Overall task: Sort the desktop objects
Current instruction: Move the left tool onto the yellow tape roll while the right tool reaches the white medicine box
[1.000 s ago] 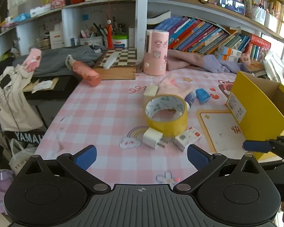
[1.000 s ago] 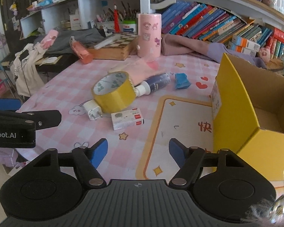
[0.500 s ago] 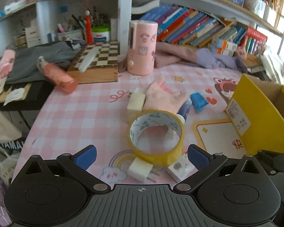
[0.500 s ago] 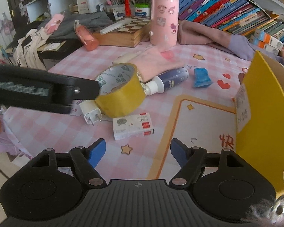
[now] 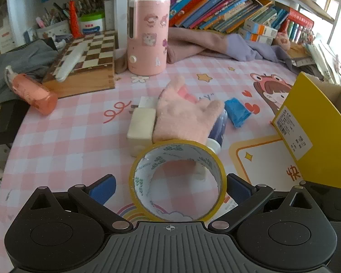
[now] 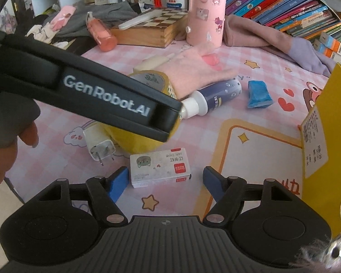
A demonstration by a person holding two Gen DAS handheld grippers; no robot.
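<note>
While my left gripper point(image 5: 169, 186) stands wide apart around the yellow tape roll point(image 5: 177, 179), its right pad sits just at the roll's outer wall and its left pad is clear of it, so nothing is gripped. That roll stands on its edge on the pink checked tablecloth point(image 5: 63, 141), with the pink glove point(image 5: 184, 116) and a cream block point(image 5: 141, 125) just behind it. My right gripper point(image 6: 164, 182) is spread either side of the small staple box point(image 6: 160, 167), which lies flat on the cloth; its jaws are closing, with the left pad just beside the box's end and the right pad well clear. Near the box lies a white plug adapter point(image 6: 99, 144), prongs toward me, beside the tape roll. Further back a dark blue bottle point(image 6: 216, 97) lies on its side with its white cap toward the roll, and a blue packet point(image 6: 258, 94) lies to its right. At the right edge stands the yellow cardboard box point(image 5: 318, 132), open at the top.
</note>
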